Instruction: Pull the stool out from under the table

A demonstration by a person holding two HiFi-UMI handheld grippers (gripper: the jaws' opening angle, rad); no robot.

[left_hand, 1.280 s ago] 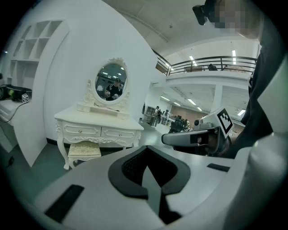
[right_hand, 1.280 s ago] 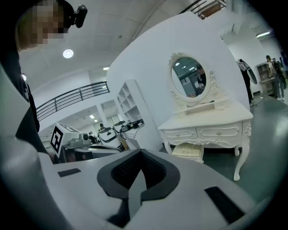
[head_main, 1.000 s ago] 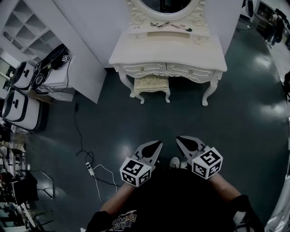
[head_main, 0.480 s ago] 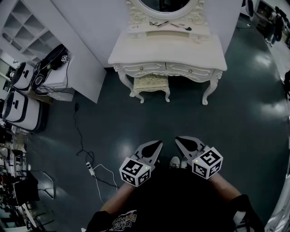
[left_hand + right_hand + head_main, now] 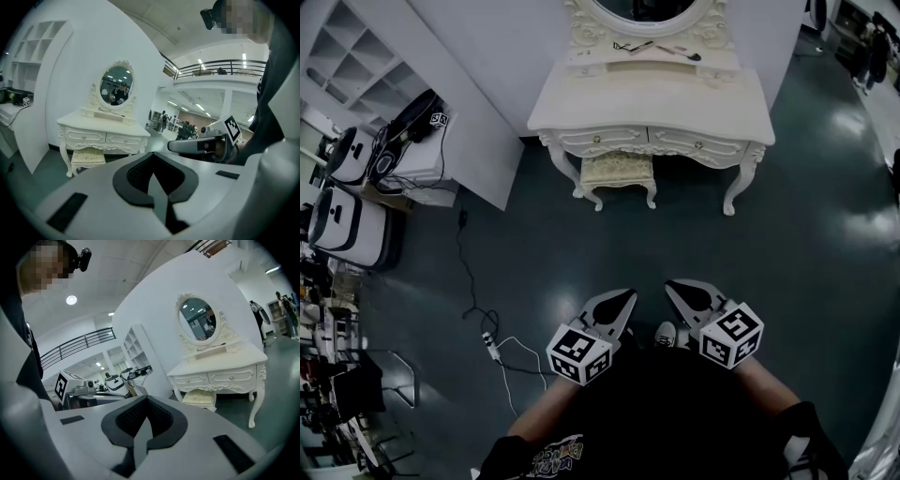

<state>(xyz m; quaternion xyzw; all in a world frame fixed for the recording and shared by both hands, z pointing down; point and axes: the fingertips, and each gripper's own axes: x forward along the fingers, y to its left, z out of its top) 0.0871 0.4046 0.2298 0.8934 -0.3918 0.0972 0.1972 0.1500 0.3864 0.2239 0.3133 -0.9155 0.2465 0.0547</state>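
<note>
A cream stool (image 5: 619,172) with a padded seat stands tucked under the white dressing table (image 5: 652,105) at the top of the head view. The left gripper view shows the stool (image 5: 88,157) low under the table (image 5: 101,131), and the right gripper view shows the stool (image 5: 200,398) under the table (image 5: 220,367). My left gripper (image 5: 624,300) and right gripper (image 5: 673,291) are both shut and empty. They are held side by side close to my body, well short of the stool.
A white partition wall (image 5: 459,103) stands left of the table, with white cases and gear (image 5: 356,187) beyond it. A cable and power strip (image 5: 492,349) lie on the dark floor to my left. An oval mirror (image 5: 642,11) sits on the table.
The whole scene has shifted slightly in the head view; the table and stool sit a little further right and lower. Both grippers stay shut in the same pose.
</note>
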